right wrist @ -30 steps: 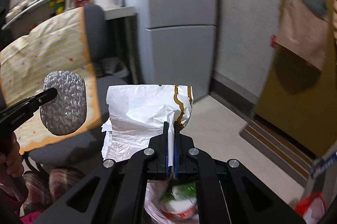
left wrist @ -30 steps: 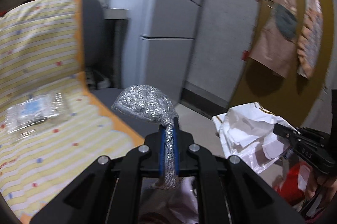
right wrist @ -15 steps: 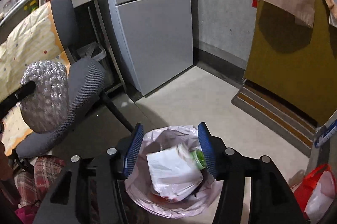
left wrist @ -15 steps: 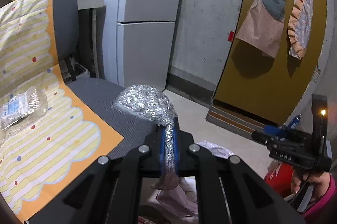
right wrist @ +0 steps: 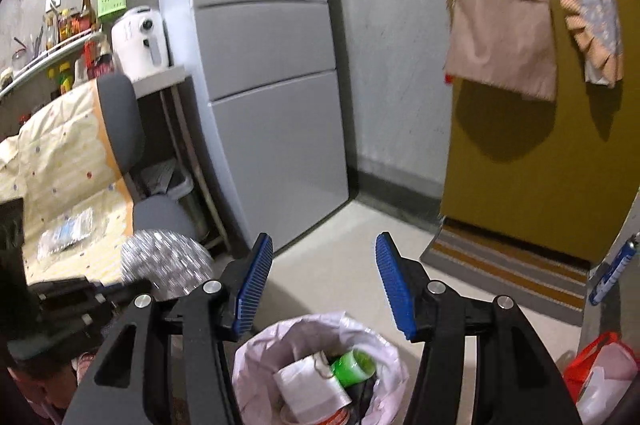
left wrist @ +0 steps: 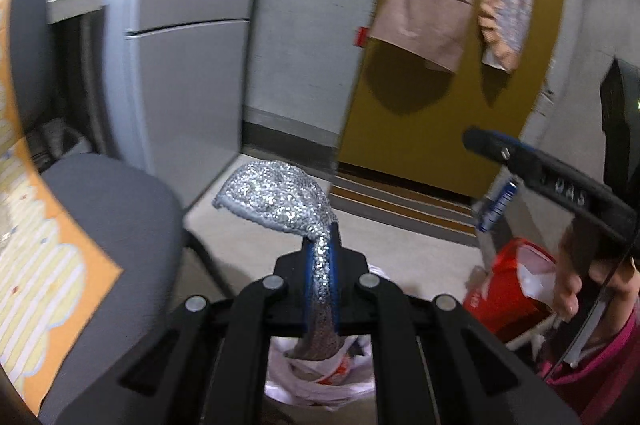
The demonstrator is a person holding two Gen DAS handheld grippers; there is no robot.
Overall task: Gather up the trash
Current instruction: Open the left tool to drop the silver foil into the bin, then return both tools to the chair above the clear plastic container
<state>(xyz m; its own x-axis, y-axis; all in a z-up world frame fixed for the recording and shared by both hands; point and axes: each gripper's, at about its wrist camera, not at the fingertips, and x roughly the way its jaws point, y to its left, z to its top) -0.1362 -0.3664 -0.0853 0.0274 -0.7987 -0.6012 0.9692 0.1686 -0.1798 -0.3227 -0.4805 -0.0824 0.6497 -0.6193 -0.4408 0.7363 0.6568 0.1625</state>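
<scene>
My left gripper (left wrist: 320, 257) is shut on a silver bubble-foil pouch (left wrist: 276, 197), held above the lined trash bin (left wrist: 320, 381). The pouch also shows in the right wrist view (right wrist: 166, 261) at the left. My right gripper (right wrist: 324, 285) is open and empty above the trash bin (right wrist: 320, 369). A white paper bag (right wrist: 312, 385) and a green cup (right wrist: 354, 367) lie in the bin. My right gripper shows in the left wrist view (left wrist: 540, 177) at the right.
A grey office chair (right wrist: 120, 121) with a yellow striped cloth (right wrist: 52, 161) stands at the left, a clear plastic packet (right wrist: 68, 233) on it. A grey fridge (right wrist: 264, 85) is behind. A red bag (right wrist: 600, 369) sits at the right by the yellow door (right wrist: 520, 165).
My right gripper opened and dropped the white paper bag into the bin, then rose. My left gripper carried the foil pouch rightward from over the chair to above the bin.
</scene>
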